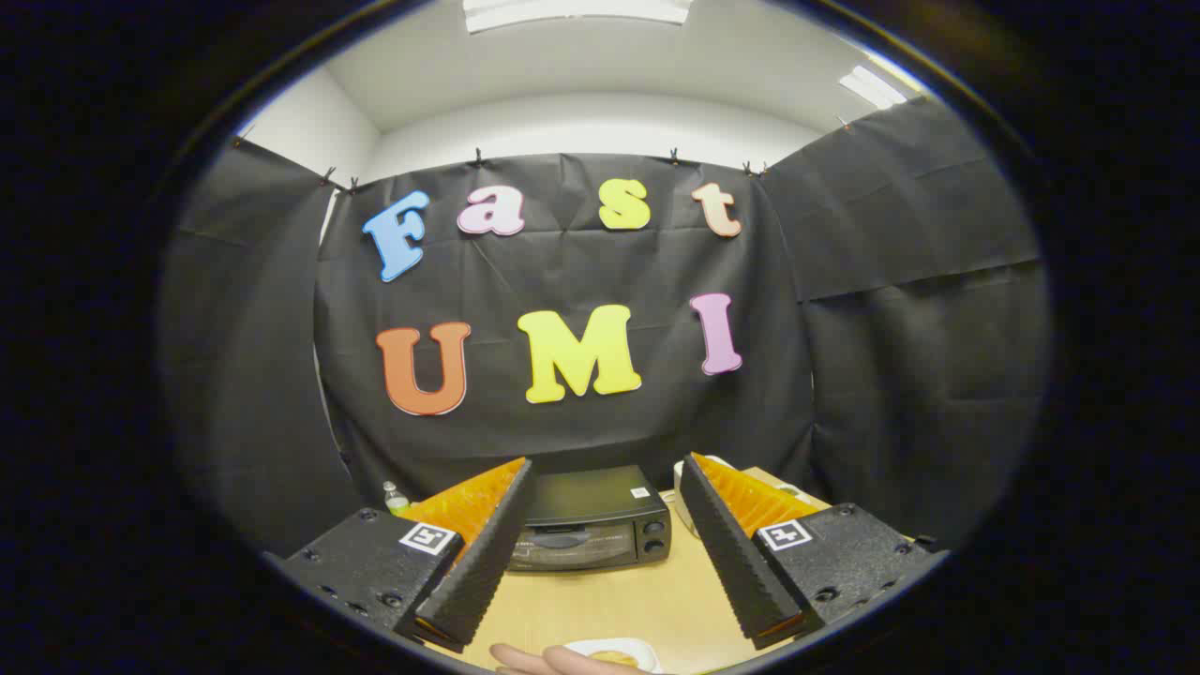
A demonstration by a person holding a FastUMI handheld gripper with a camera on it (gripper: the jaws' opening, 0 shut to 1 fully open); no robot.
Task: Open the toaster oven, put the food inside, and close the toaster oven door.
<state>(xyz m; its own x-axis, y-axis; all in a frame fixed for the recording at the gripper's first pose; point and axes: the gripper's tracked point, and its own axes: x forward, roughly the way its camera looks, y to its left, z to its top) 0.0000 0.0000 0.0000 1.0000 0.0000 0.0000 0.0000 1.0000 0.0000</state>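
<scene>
A black toaster oven [592, 520] stands on the wooden table [619, 600] beyond my fingers, its glass door closed, two knobs on its right side. My gripper [605, 478] is held above the table, open, with nothing between its orange-and-black fingers [487, 544]. Below the fingers, at the table's near edge, a white plate [614, 653] carries a golden-brown piece of food [614, 658]. A person's hand [548, 661] rests next to that plate.
A white cup [682, 487] stands just right of the oven, partly hidden by my right finger. A small bottle with a green label [395, 499] stands left of the oven behind my left finger. Black cloth walls close in the booth.
</scene>
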